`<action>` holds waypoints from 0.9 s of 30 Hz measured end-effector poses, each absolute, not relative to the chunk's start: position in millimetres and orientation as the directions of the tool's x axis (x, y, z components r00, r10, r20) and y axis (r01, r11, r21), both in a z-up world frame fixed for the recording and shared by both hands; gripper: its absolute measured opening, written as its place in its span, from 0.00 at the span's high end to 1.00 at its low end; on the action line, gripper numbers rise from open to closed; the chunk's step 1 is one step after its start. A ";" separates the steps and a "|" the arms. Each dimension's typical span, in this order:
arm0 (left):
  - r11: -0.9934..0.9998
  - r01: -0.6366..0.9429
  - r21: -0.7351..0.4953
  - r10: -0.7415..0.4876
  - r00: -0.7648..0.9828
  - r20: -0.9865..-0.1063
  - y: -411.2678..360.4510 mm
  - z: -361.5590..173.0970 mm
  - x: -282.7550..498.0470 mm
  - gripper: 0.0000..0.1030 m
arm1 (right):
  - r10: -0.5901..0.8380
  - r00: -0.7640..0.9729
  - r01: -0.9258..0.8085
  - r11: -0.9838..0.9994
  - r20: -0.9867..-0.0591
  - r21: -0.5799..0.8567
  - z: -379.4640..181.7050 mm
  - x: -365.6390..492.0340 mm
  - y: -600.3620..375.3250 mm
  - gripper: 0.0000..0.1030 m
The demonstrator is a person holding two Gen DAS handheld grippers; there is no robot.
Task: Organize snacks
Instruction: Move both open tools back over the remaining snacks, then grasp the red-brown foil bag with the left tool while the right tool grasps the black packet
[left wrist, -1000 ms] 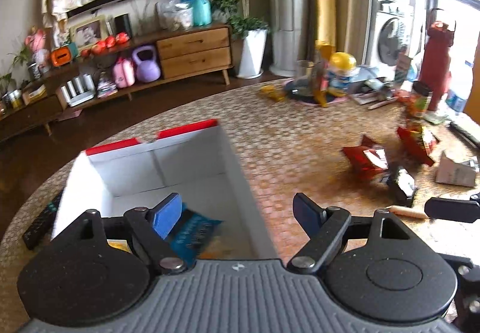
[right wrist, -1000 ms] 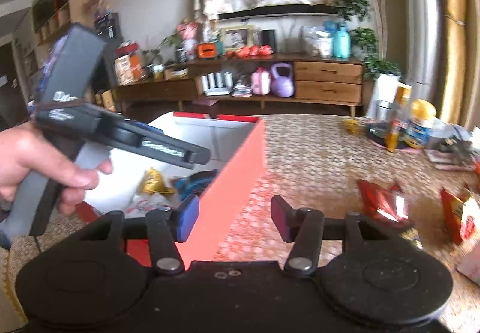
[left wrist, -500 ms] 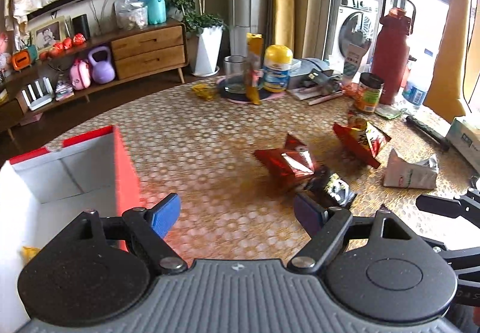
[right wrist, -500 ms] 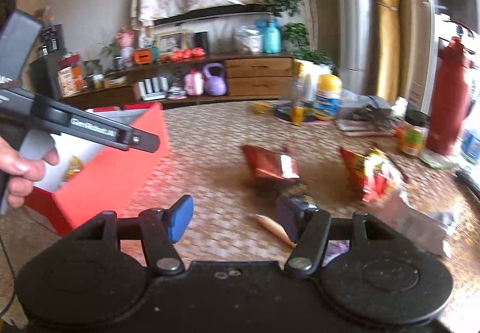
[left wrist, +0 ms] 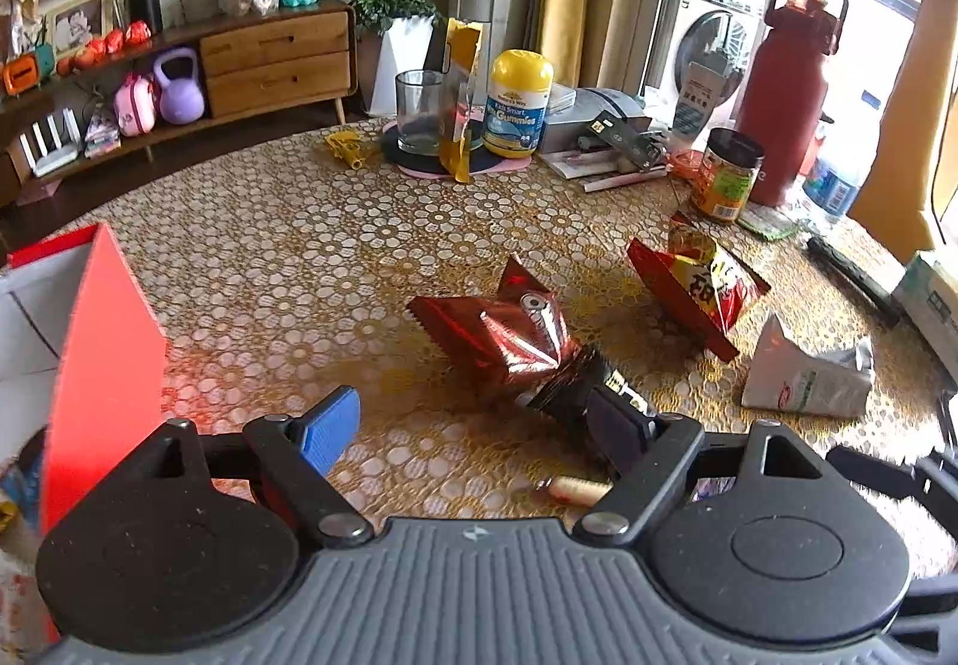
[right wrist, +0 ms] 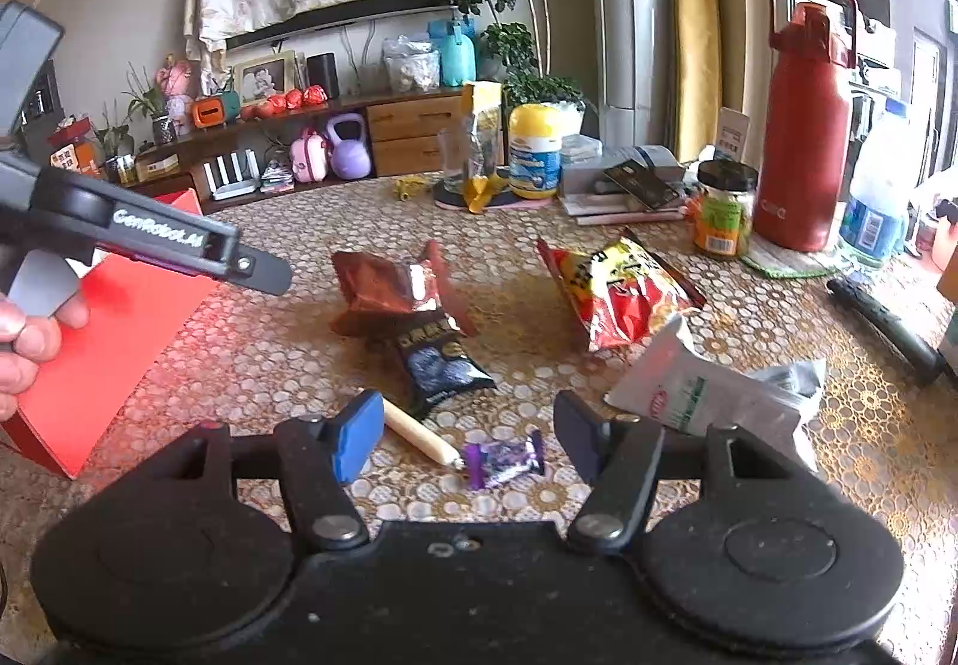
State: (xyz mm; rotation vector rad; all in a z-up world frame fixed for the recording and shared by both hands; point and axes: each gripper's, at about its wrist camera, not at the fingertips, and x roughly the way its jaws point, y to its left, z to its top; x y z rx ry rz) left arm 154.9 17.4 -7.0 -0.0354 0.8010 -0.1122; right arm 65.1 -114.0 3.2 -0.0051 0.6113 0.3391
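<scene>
Loose snacks lie on the patterned table: a dark red foil bag [left wrist: 497,330] [right wrist: 389,291], a black packet [right wrist: 440,363] [left wrist: 569,383], a red and yellow chip bag [left wrist: 697,288] [right wrist: 617,294], a white bag [left wrist: 802,377] [right wrist: 712,395], a sausage stick [right wrist: 419,431] [left wrist: 575,488] and a purple candy [right wrist: 500,461]. The red box [left wrist: 105,366] [right wrist: 102,342] stands at the left. My left gripper [left wrist: 473,425] is open and empty, just short of the black packet. My right gripper [right wrist: 467,434] is open and empty over the sausage stick and candy.
At the table's far side stand a glass [left wrist: 419,111], a yellow-lidded gummies jar [left wrist: 518,102], a yellow pouch [left wrist: 458,96], a small jar [left wrist: 727,174], a red flask [left wrist: 790,84] and a water bottle [right wrist: 877,186]. A black remote [right wrist: 886,324] lies at the right.
Both grippers have swung right, away from the red box and toward the loose snacks. Both stay open and empty.
</scene>
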 end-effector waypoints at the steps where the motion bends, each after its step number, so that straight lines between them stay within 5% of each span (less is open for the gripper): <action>1: 0.993 0.084 -0.081 -0.117 0.690 -0.715 15.7 -8.6 158.4 0.19 | 0.310 0.765 -0.312 0.945 -0.565 0.095 1.8 65.3 -115.3 0.39; 27: 0.989 0.034 -0.143 -0.129 0.666 -0.734 4.6 -60.8 243.8 0.19 | 0.378 0.712 -0.387 0.914 -0.592 0.118 -24.7 129.5 -87.5 0.39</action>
